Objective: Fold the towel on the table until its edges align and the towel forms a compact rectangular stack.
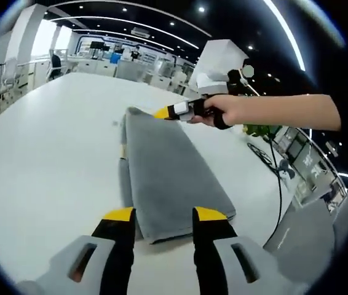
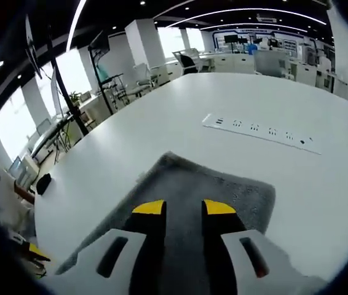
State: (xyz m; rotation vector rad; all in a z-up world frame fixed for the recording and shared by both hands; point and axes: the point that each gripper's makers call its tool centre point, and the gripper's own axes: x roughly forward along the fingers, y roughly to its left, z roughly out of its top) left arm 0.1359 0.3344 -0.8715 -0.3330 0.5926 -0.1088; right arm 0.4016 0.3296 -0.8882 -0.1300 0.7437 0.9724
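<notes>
A grey towel (image 1: pixel 169 169) lies on the white table (image 1: pixel 51 153), folded into a long strip that runs away from me. My left gripper (image 1: pixel 165 215) stands open above the strip's near end, its yellow-tipped jaws either side of the near edge. A hand holds my right gripper (image 1: pixel 163 114) at the strip's far end, with its tip just over the far edge. In the right gripper view the right gripper (image 2: pixel 184 209) hovers over the towel (image 2: pixel 223 184) with a gap between its jaws and the cloth flat below them.
A white power strip (image 2: pixel 260 130) is set into the table beyond the towel. The table's edge (image 1: pixel 266 203) curves past on the right, with a black cable (image 1: pixel 278 184) hanging there. Desks, chairs and stands fill the room around.
</notes>
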